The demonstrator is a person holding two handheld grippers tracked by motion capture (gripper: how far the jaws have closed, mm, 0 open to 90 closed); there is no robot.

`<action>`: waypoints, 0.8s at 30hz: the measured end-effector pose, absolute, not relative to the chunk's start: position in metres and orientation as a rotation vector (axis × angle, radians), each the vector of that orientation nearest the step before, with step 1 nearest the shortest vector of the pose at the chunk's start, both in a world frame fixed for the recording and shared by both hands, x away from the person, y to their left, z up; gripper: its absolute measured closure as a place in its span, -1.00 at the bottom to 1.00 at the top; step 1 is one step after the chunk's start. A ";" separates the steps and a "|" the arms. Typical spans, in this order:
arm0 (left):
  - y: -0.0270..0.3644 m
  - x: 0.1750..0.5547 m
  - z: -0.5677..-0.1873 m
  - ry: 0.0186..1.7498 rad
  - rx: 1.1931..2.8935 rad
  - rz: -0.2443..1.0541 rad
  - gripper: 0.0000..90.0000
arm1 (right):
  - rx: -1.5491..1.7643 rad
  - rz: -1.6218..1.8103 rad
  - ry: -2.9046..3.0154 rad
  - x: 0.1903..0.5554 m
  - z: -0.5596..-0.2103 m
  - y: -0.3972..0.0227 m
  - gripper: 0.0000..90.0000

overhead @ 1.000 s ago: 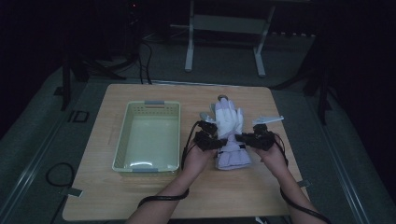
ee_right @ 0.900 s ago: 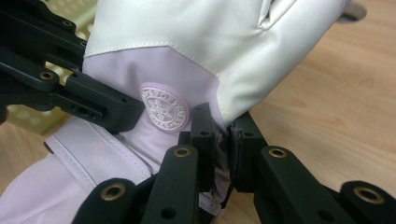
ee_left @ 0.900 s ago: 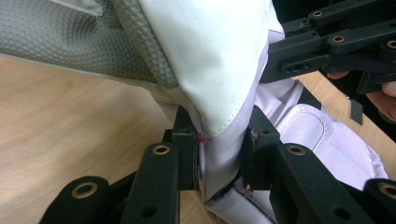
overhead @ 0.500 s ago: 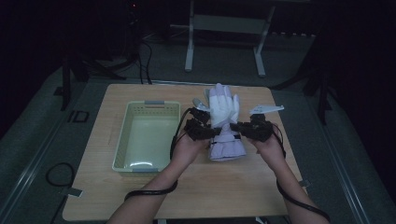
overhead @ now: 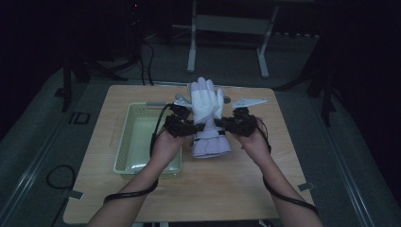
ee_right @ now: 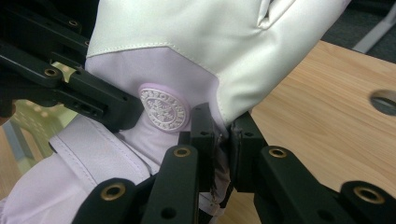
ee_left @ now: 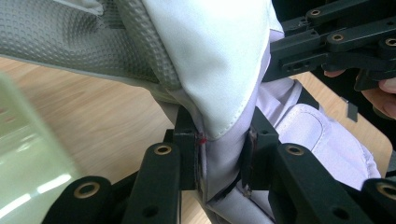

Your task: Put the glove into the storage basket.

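Glove [overhead: 206, 111] is what both of my grippers hold, lifted above the wooden table [overhead: 246, 175]. My left gripper [overhead: 189, 127] has its jaws clamped on the glove's left edge at the wrist; in the left gripper view the two black pads press a fold of the lilac fabric [ee_left: 224, 158] between them, just under the white seam. My right gripper [overhead: 226, 124] has its jaws clamped on the opposite edge, at the same height; in the right gripper view the pads pinch the fabric just below and to the 3 o'clock side of a round embossed badge [ee_right: 163, 109].

From the high view, the two grippers face each other, the left one at 9 o'clock of the glove and the right one at 3 o'clock. The white fingers of the glove point to 12 o'clock, away from me, and the lilac cuff [overhead: 210, 144] hangs toward 6 o'clock, between my two hands. The palm side in the left gripper view shows a grey textured surface [ee_left: 84, 42].

A pale green basket [overhead: 127, 142] stands on the table at 9 o'clock of the glove, just beside my left hand [overhead: 165, 146]. My right hand [overhead: 255, 144] is at 3 o'clock. Black cables [overhead: 132, 194] trail from both grippers along my forearms toward 6 o'clock. Beyond the table at 12 o'clock, a metal stand [overhead: 227, 23] is on the dark floor.
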State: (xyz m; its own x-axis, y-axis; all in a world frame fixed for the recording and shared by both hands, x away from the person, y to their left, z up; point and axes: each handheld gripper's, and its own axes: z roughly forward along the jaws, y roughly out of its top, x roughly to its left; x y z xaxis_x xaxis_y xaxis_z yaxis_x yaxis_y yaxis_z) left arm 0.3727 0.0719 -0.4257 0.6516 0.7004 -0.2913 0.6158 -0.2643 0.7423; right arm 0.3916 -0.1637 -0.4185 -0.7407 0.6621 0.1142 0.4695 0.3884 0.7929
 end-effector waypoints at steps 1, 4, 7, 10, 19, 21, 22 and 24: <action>0.077 0.372 -0.425 1.035 1.969 0.120 0.61 | 1.004 1.278 2.429 0.392 -0.419 -0.160 0.83; 0.094 0.371 -0.426 1.049 1.966 0.121 0.60 | 0.992 1.285 2.449 0.393 -0.420 -0.141 0.83; 0.109 0.369 -0.427 1.066 1.962 0.128 0.60 | 0.978 1.286 2.467 0.395 -0.420 -0.126 0.83; 0.125 0.367 -0.428 1.076 1.962 0.131 0.60 | 0.966 1.286 2.481 0.396 -0.422 -0.110 0.83; 0.167 0.366 -0.433 1.083 1.981 0.131 0.60 | 0.952 1.278 2.505 0.396 -0.428 -0.065 0.83; 0.174 0.366 -0.433 1.079 1.988 0.133 0.60 | 0.956 1.287 2.513 0.397 -0.431 -0.059 0.83; 0.179 0.366 -0.434 1.079 1.991 0.129 0.60 | 0.960 1.291 2.514 0.397 -0.432 -0.055 0.83; 0.187 0.367 -0.436 1.075 1.996 0.121 0.60 | 0.957 1.294 2.521 0.397 -0.433 -0.048 0.83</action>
State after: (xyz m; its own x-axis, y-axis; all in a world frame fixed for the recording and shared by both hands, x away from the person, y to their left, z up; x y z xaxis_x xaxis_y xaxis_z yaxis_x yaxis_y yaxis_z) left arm 0.3672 0.1872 -0.4355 0.6268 0.7250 -0.2854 0.6435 -0.2752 0.7143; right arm 0.3971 -0.0480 -0.4331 -0.7850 0.6013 0.1491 0.4717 0.4243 0.7729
